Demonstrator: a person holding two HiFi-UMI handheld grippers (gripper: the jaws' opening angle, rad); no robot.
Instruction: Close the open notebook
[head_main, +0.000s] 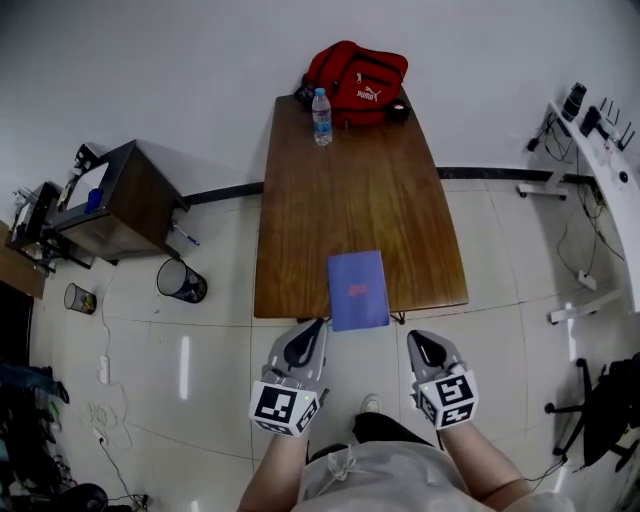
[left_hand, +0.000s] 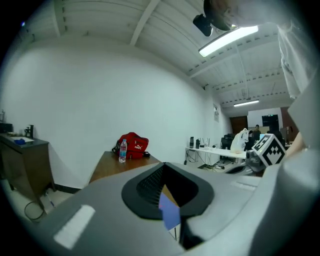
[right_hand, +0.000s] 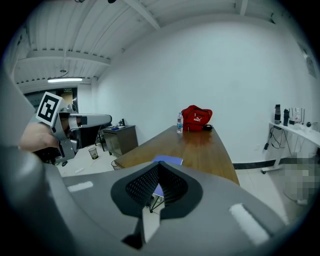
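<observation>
Left hand-held gripper (head_main: 314, 328) and right hand-held gripper (head_main: 417, 342) closed tight, empty; closed blue notebook (head_main: 357, 290) looks light, floppy, so take its overhanging near edge.

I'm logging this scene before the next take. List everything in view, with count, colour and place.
table: one, brown wood, centre.
notebook: one, blue-purple cover, closed, at the table's near edge.
water bottle: one, clear, table's far end.
bag: one, red, far end behind the bottle.
cabinet: one, dark brown, left of the table.
wastebasket: one, black, on the floor beside the cabinet.
desk: one, white, far right.
left gripper: one, grey, jaws shut, empty, near the notebook.
right gripper: one, grey, jaws together, empty.
</observation>
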